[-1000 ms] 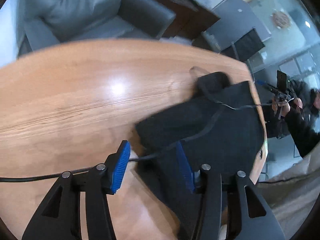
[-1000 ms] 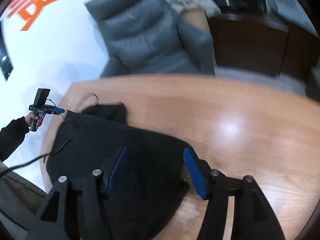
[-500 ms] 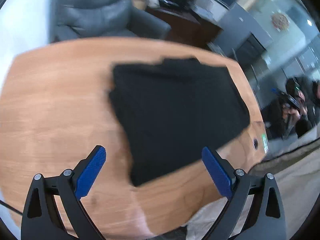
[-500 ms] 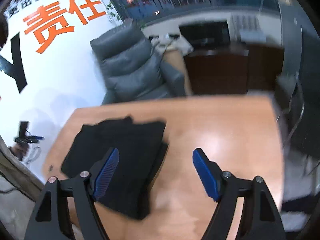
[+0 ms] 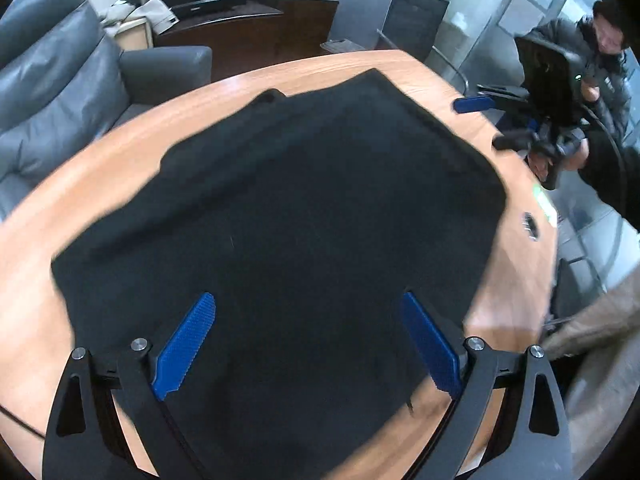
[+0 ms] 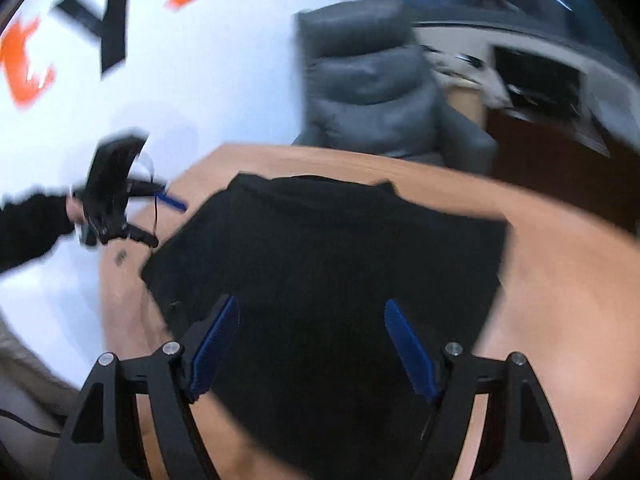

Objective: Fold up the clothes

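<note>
The black garment (image 5: 288, 216) lies folded and flat on the wooden counter (image 5: 120, 148), covering most of its top. In the right wrist view the same garment (image 6: 328, 264) reaches to the left edge of the counter (image 6: 560, 288).

The left tongs (image 5: 306, 344) hang above the near part of the cloth, wide apart, with nothing between the 2 blue pads (image 5: 184, 346). The right tongs (image 6: 312, 344) are also wide and hold nothing.

Behind the counter, on the far side, stands a grey armchair (image 6: 372, 80). The wall (image 6: 192, 80) at the left is white with orange and black letters.
</note>
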`<state>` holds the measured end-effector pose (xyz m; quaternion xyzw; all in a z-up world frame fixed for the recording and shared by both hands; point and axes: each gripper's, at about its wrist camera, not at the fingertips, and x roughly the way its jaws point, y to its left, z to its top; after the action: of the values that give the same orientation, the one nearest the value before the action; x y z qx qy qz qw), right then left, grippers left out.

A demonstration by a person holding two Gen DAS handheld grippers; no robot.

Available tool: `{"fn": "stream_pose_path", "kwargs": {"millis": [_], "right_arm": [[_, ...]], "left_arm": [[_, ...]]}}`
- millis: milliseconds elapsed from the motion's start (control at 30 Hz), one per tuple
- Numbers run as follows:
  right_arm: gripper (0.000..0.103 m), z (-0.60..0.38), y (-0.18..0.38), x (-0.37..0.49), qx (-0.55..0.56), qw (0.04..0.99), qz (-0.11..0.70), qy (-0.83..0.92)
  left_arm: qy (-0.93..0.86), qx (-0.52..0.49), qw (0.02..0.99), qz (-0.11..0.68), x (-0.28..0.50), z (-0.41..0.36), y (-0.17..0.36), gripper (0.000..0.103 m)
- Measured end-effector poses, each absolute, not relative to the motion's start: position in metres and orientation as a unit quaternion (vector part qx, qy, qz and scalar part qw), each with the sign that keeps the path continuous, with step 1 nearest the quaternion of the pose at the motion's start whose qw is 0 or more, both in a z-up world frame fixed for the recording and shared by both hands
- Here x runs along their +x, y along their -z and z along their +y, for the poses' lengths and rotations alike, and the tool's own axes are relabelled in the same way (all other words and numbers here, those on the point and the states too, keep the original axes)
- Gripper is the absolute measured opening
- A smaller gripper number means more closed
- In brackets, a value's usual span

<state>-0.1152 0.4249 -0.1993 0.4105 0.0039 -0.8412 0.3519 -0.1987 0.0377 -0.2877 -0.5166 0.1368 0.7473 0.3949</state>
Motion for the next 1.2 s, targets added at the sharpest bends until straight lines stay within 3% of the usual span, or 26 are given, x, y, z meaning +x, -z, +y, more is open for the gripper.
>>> {"fn": "stream_pose_path", "kwargs": {"millis": [233, 400, 600, 700, 733, 767, 900, 1067, 1200], "right_arm": [[0.08, 0.342, 0.258, -0.2, 0.454, 0.389, 0.112, 0.793], [0.078, 0.356, 0.283, -0.229, 0.458, 0.299, 0.149, 0.824], [0.078, 0.378, 0.279, -0.224, 0.426, 0.24, 0.202, 0.848], [0.096, 0.341, 0.262, -0.211, 0.386, 0.313, 0.211, 0.842], [0.103, 0.324, 0.263, -0.206, 0.38, 0.337, 0.227, 0.831], [0.103, 0.308, 0.269, -0.205, 0.385, 0.349, 0.24, 0.82], [0.103, 0.282, 0.303, -0.224, 0.449, 0.304, 0.21, 0.813], [0.103, 0.305, 0.303, -0.259, 0.452, 0.166, 0.166, 0.861], [0.103, 0.332, 0.291, -0.274, 0.472, 0.094, 0.116, 0.869]], "left_arm": [[-0.771, -0.525, 0.351, 0.077, -0.269, 0.045, 0.34, 0.095], [-0.779, -0.533, 0.328, 0.033, -0.278, 0.006, 0.364, 0.088], [-0.783, -0.504, 0.361, 0.044, -0.264, 0.004, 0.344, 0.09], [-0.778, -0.469, 0.412, 0.072, -0.248, 0.023, 0.337, 0.103], [-0.775, -0.459, 0.427, 0.083, -0.243, 0.029, 0.336, 0.103], [-0.768, -0.47, 0.422, 0.102, -0.244, 0.037, 0.345, 0.103], [-0.764, -0.493, 0.4, 0.114, -0.25, 0.046, 0.368, 0.103], [-0.806, -0.48, 0.336, 0.085, -0.261, 0.032, 0.359, 0.103], [-0.811, -0.486, 0.326, -0.012, -0.268, 0.01, 0.344, 0.103]]}}
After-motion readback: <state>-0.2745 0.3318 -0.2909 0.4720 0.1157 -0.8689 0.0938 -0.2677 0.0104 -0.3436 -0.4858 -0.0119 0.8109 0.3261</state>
